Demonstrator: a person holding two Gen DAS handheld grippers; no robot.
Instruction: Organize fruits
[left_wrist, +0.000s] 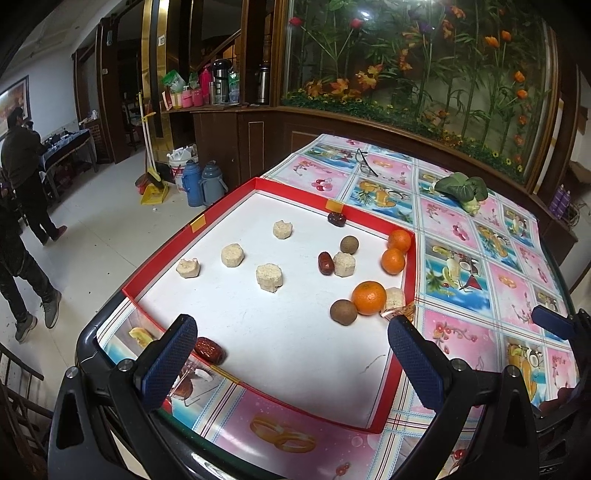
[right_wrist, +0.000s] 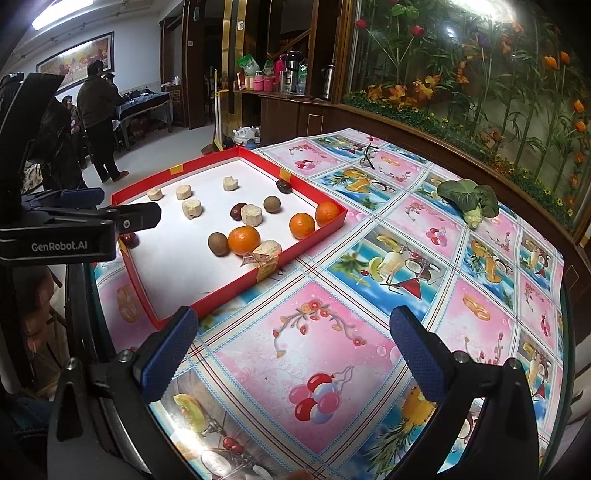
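Note:
A red-rimmed tray (left_wrist: 229, 206) with a white floor lies on the table's left half. In it are three oranges (left_wrist: 369, 297), two brown round fruits (left_wrist: 344, 312), three red dates (left_wrist: 212, 350) and several beige chunks (left_wrist: 269, 277), all scattered. My left gripper (left_wrist: 291, 325) hovers open over the tray's near end, with nothing between its fingers. My right gripper (right_wrist: 295, 317) is open and holds nothing above the patterned tablecloth (right_wrist: 295, 350), to the right of the tray (right_wrist: 314, 236). The oranges (right_wrist: 243, 240) lie ahead and left of it.
A leafy green vegetable (left_wrist: 461, 188) and a pair of glasses (left_wrist: 365, 162) lie on the cloth beyond the tray. A wooden cabinet with artificial flowers (right_wrist: 480, 92) borders the far side. People (left_wrist: 22, 166) stand on the floor at left, near thermos flasks (left_wrist: 203, 182).

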